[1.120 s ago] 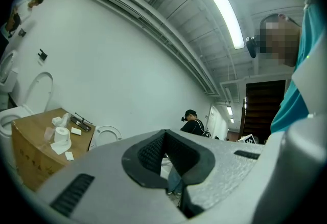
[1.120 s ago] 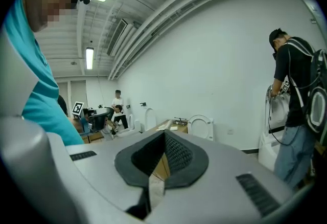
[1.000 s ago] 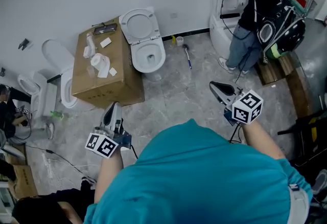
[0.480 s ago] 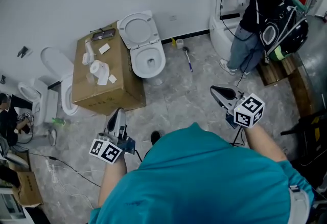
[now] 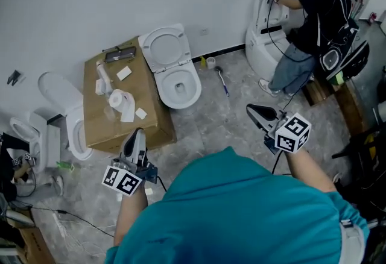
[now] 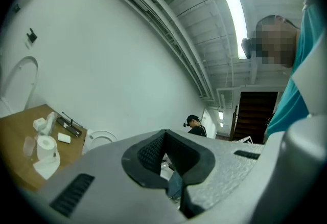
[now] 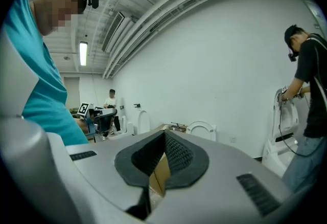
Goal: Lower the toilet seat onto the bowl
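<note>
A white toilet stands against the far wall, its seat point(image 5: 164, 44) raised upright above the bowl point(image 5: 180, 84). My left gripper point(image 5: 135, 135) is held low over the floor, well short of the toilet, jaws shut on nothing. My right gripper point(image 5: 252, 108) hovers to the toilet's right, also shut and empty. The raised seat point(image 6: 98, 139) shows in the left gripper view past the shut left gripper point(image 6: 164, 132). In the right gripper view the seat point(image 7: 202, 128) is far beyond the closed right gripper point(image 7: 164, 134).
A cardboard box point(image 5: 149, 118) holding a toilet roll point(image 5: 118, 100) and small items stands left of the toilet. More toilets point(image 5: 71, 127) stand further left. A brush point(image 5: 222, 70) lies on the floor. Another person point(image 5: 307, 22) works at a toilet point(image 5: 259, 46) at the right.
The view has shifted, so the toilet and box sit slightly lower and more to the right. Both grippers stay shut and hardly move. The other person has shifted to the right.
</note>
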The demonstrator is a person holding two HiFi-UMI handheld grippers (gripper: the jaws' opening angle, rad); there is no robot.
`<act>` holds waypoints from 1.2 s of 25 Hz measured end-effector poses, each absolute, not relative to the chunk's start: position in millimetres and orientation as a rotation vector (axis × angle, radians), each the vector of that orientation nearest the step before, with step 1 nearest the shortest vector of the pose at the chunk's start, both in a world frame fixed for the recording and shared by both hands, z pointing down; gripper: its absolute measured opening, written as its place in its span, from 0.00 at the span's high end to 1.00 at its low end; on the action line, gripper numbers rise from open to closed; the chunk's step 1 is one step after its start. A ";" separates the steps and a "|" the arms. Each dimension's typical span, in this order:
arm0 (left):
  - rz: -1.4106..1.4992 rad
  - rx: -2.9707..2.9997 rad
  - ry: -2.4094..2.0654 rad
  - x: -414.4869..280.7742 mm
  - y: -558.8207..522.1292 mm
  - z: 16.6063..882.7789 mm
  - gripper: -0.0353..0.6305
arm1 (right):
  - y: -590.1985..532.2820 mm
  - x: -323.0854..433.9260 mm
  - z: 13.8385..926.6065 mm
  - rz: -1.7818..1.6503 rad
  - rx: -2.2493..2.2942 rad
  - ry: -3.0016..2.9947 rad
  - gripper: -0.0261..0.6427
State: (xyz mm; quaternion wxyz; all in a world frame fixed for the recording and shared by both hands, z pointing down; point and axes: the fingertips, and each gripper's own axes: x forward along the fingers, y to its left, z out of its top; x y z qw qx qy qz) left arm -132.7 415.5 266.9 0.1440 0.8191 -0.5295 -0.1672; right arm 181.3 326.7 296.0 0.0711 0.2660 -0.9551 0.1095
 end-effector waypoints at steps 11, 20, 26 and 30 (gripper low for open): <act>-0.431 2.357 -1.447 -251.2 335.8 287.7 0.96 | 255.1 52.9 290.0 0.352 0.847 -2.818 0.97; -0.401 2.302 -1.497 -243.7 294.2 298.7 0.96 | 190.4 50.3 301.9 0.369 0.768 -2.836 0.97; -0.394 2.252 -1.618 -195.7 238.1 297.3 0.96 | 117.9 87.9 311.9 0.346 0.637 -2.893 0.97; -0.438 2.187 -1.698 -150.7 196.6 290.1 0.96 | 62.0 119.0 309.7 0.296 0.516 -2.908 0.97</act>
